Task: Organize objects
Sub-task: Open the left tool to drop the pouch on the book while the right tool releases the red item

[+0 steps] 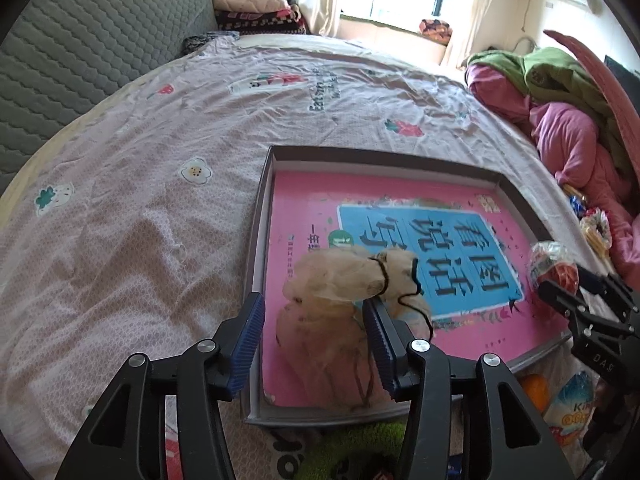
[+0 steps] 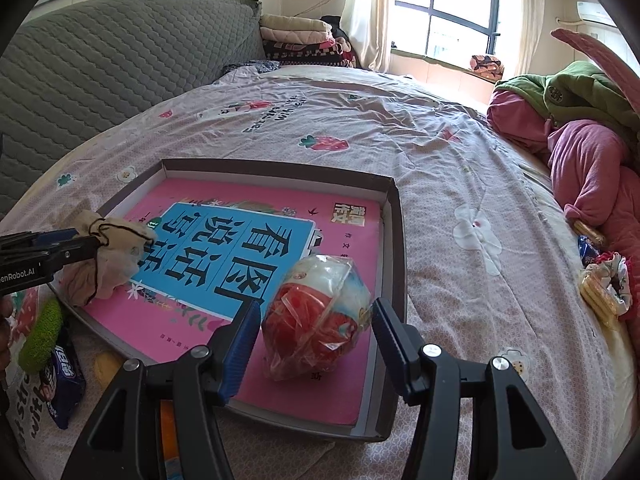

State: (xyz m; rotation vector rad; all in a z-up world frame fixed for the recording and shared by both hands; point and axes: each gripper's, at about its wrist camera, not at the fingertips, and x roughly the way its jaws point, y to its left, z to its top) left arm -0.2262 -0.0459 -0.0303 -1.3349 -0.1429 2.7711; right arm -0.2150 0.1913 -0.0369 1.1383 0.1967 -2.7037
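A shallow grey tray (image 1: 380,156) (image 2: 280,168) lies on the bed with a pink book (image 1: 312,208) (image 2: 348,240) flat inside it. A beige cloth bundle (image 1: 340,280) (image 2: 116,256) tied with black string rests on the book at the tray's near left corner. My left gripper (image 1: 314,320) (image 2: 80,244) stands open around it, its left pad clear of the cloth. A red and white ball in clear wrap (image 2: 316,304) (image 1: 552,258) sits on the book's near right part. My right gripper (image 2: 316,320) (image 1: 560,292) flanks its widest part, pads against the wrap.
A green fuzzy band (image 2: 40,340), a blue snack packet (image 2: 64,384), an orange object (image 1: 534,390) and an egg-shaped packet (image 1: 572,408) lie by the tray's near edge. Pink and green bedding (image 1: 560,120) is heaped on the right, with biscuits (image 2: 600,300). A grey quilted headboard (image 1: 80,40) rises at the left.
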